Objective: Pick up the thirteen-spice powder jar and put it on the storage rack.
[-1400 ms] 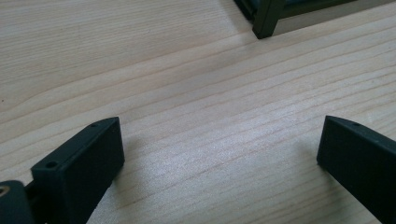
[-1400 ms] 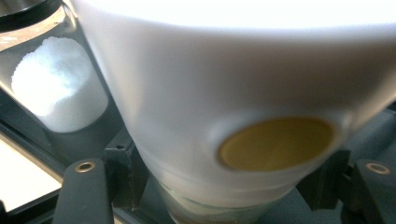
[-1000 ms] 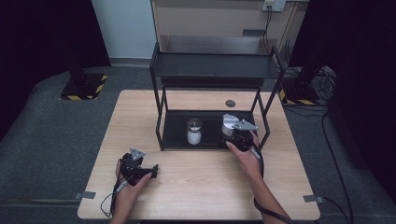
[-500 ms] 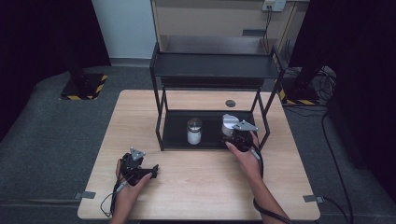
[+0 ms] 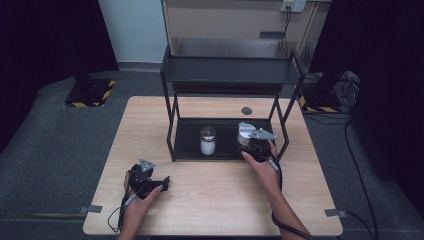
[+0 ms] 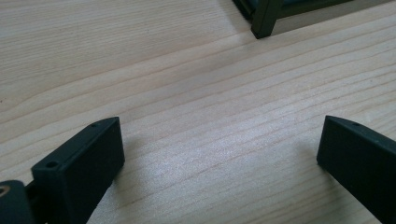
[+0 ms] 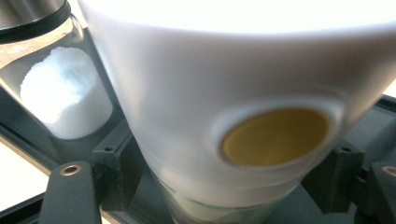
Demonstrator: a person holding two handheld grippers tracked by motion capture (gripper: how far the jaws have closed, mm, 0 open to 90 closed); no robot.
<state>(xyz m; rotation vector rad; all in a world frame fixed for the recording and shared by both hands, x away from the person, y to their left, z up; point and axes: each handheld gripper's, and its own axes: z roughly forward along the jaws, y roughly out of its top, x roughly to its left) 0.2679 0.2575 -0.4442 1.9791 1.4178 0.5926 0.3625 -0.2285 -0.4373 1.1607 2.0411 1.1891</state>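
Your right tool (image 5: pixel 250 145) reaches forward into the lower shelf (image 5: pixel 225 151) of the black rack, forearm stretched across the surface (image 5: pixel 220 200). Its jaws have just been opening, the white container (image 7: pixel 224 116) between them, standing on that shelf beside the glass jar (image 5: pixel 208 140). Your left tool (image 5: pixel 165 181) lies low on the surface near you, jaws spread wide, gripping nothing.

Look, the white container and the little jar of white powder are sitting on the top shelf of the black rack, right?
Not quite. The white container and the jar of white powder sit on the bottom shelf of the black rack, not the top one. The high view shows this.
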